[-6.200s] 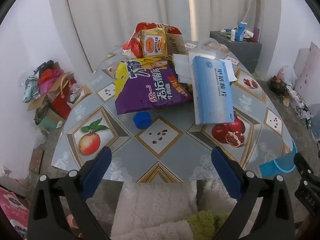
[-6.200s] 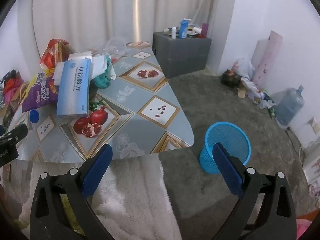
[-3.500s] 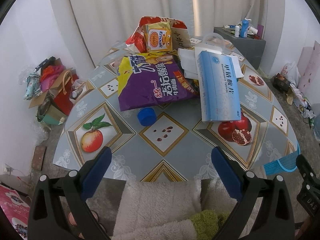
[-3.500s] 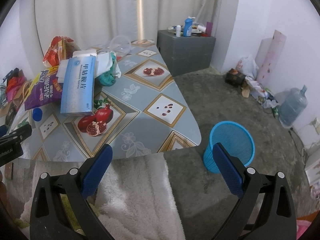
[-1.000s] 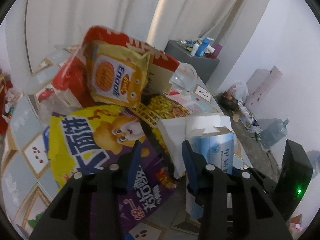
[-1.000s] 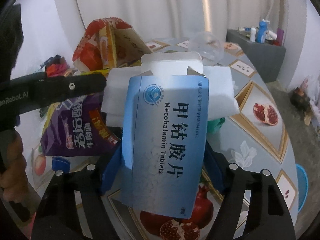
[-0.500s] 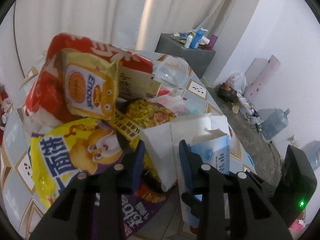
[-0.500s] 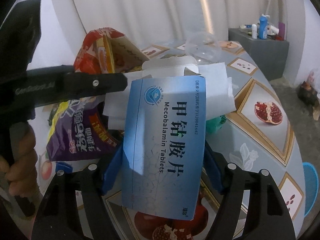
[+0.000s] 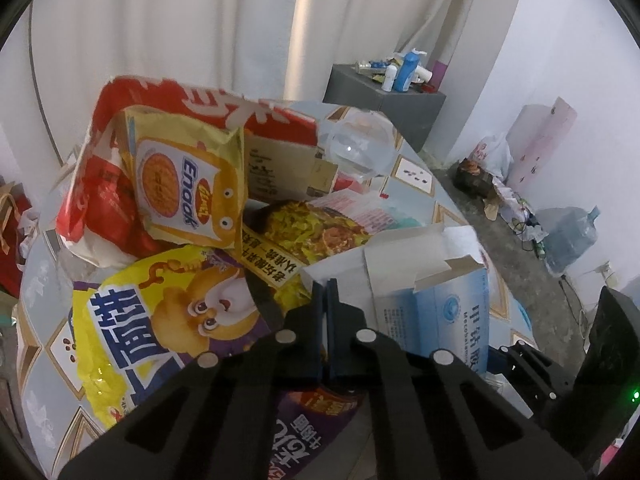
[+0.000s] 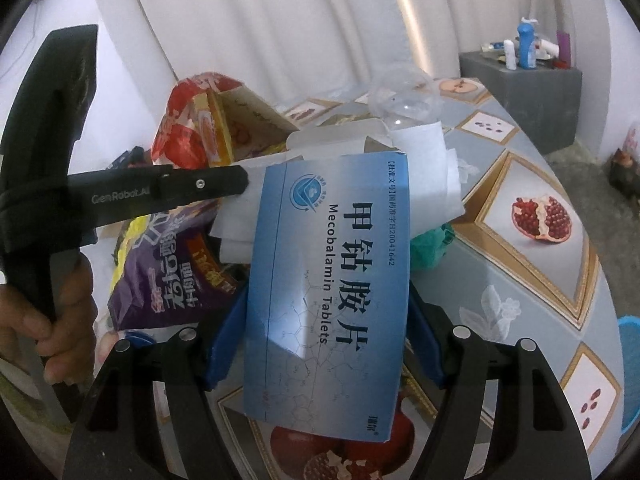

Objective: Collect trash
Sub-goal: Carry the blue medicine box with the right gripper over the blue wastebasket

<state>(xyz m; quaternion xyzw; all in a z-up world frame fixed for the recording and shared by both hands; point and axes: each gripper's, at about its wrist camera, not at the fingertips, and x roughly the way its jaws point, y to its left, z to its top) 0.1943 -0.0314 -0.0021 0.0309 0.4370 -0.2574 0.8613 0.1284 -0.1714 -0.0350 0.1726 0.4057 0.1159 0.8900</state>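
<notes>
Two handheld grippers work a trash heap on a fruit-patterned table (image 10: 520, 280).

The left gripper (image 9: 325, 292) has just snapped closed at a white paper's (image 9: 340, 270) edge; whether it pinches it, I cannot tell. The right gripper (image 10: 326, 316) straddles the one blue tablet box (image 10: 332, 280), pads at its sides. Three snack bags show, one clear cup (image 9: 356, 144), one blue bin (image 10: 630, 372) beside the table.

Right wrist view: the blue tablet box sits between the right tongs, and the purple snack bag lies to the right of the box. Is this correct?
Not quite. In the right wrist view the purple snack bag lies to the left of the blue tablet box, not to its right. The rest holds: the box sits between the right tongs.
</notes>
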